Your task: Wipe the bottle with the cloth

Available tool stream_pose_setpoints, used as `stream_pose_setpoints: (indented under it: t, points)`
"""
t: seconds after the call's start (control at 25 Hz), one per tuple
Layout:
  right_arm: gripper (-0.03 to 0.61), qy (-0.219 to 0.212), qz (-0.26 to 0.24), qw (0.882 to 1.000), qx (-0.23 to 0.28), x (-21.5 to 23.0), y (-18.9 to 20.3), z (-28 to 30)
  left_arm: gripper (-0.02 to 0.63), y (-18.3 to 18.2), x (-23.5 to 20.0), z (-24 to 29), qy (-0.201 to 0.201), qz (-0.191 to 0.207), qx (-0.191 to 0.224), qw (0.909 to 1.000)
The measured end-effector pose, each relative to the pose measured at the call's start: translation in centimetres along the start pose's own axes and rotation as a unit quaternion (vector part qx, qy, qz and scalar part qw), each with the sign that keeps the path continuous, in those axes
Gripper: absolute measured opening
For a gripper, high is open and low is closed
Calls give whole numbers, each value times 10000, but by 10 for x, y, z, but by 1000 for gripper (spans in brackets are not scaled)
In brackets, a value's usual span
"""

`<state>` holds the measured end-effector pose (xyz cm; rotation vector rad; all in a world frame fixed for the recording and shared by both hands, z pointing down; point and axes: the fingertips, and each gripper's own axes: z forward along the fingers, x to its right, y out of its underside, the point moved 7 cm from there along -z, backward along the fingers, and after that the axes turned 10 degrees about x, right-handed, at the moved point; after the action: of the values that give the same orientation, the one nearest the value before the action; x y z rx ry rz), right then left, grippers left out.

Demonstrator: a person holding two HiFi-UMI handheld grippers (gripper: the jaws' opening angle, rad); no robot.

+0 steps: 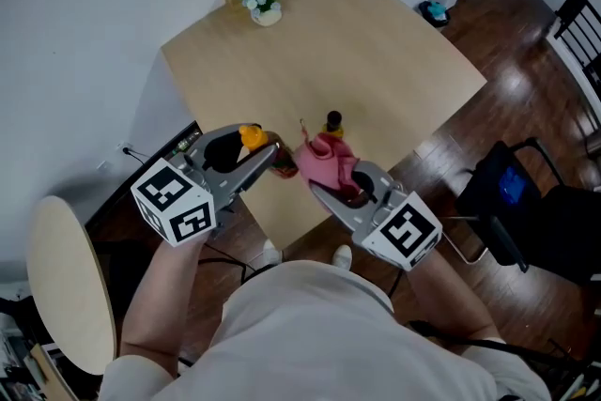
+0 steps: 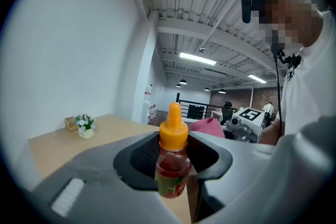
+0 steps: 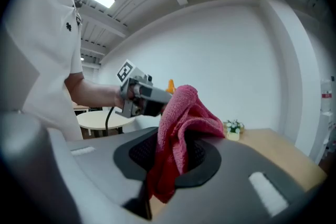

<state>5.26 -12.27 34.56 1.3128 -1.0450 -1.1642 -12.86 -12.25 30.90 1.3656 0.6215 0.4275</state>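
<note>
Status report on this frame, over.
Left gripper shut on bottle. Right gripper shut on cloth, close beside bottle. Second small bottle stands on table beyond.

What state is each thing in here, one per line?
left tool: shut on orange-capped bottle
orange-capped bottle: cap on, held off the table
right tool: shut on pink cloth
pink cloth: bunched, draped over the jaws
second bottle: upright on table, capped
flower pot: upright on table

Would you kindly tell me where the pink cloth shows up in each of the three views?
Head view: cloth just below centre.
Left gripper view: cloth right of centre, behind the bottle.
Right gripper view: cloth at centre.
Shared landmark: flower pot.
</note>
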Motion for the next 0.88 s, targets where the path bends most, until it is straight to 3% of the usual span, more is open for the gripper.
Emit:
stream_pose_setpoints:
  t: [0.12,0.24,0.68,0.76,0.88]
  points:
    - [77,-180,-229,9995,159,-9,-26,5,161,6,2,8,0,-87,-95,9999]
    - [77,-242,-236,9994,45,-16,-23,10,161,7,8,14,19,-172,-58,9998]
    - [77,-153,703,9950,-686,-19,76,11,161,-15,7,9,-156,-167,158,9996]
    - [77,-170,691,9949,-709,-24,74,10,161,-15,5,8,-183,-178,173,9995]
    - [77,-314,422,9978,-413,-37,42,14,160,-12,4,7,-203,-190,149,9995]
